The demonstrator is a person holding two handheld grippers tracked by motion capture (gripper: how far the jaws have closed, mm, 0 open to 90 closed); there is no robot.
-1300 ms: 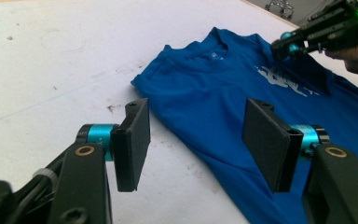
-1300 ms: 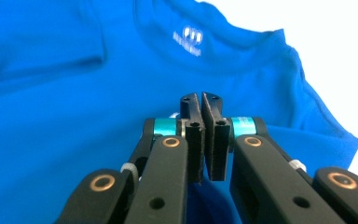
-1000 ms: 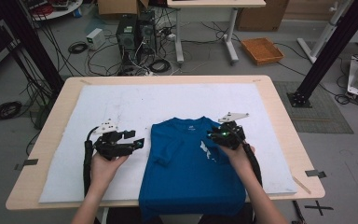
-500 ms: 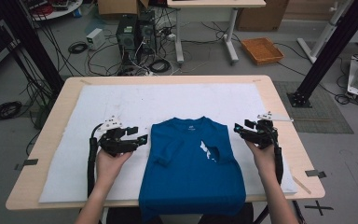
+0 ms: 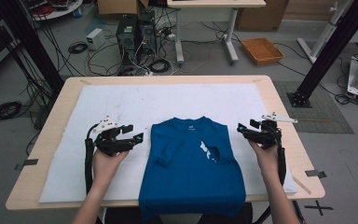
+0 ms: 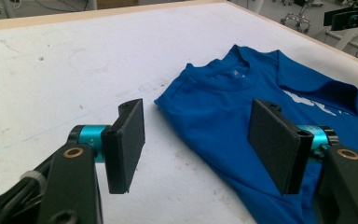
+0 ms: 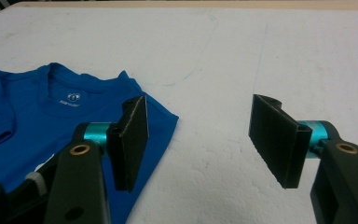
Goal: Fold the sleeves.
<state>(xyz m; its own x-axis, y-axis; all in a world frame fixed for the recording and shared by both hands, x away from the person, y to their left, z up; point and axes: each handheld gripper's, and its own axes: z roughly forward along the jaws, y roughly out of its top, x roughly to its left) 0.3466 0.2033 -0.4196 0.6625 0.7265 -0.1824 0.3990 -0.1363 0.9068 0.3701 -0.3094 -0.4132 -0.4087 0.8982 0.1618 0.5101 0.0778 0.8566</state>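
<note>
A blue T-shirt (image 5: 191,168) lies flat on the white cover, collar away from me, both sleeves folded in over the chest. My left gripper (image 5: 136,132) hovers just left of the shirt's shoulder. Its jaws have just been opening, and nothing is between them. In the left gripper view the left gripper (image 6: 198,121) stands wide over the shirt's edge (image 6: 223,98). My right gripper (image 5: 243,128) sits off the shirt's right side. Its jaws have also just been opening, and they hold nothing. In the right gripper view the right gripper (image 7: 200,116) frames bare cover beside the shirt (image 7: 51,112).
The white cover (image 5: 121,102) spreads over most of the wooden table (image 5: 168,79). Beyond the far edge the floor holds cables, computer towers (image 5: 135,32) and an orange tray (image 5: 262,50). A black post (image 5: 326,51) stands at the right.
My right gripper has let go of the shirt's right side and moved right, off the shirt, with its jaws spread wider. The left hand has stayed put.
</note>
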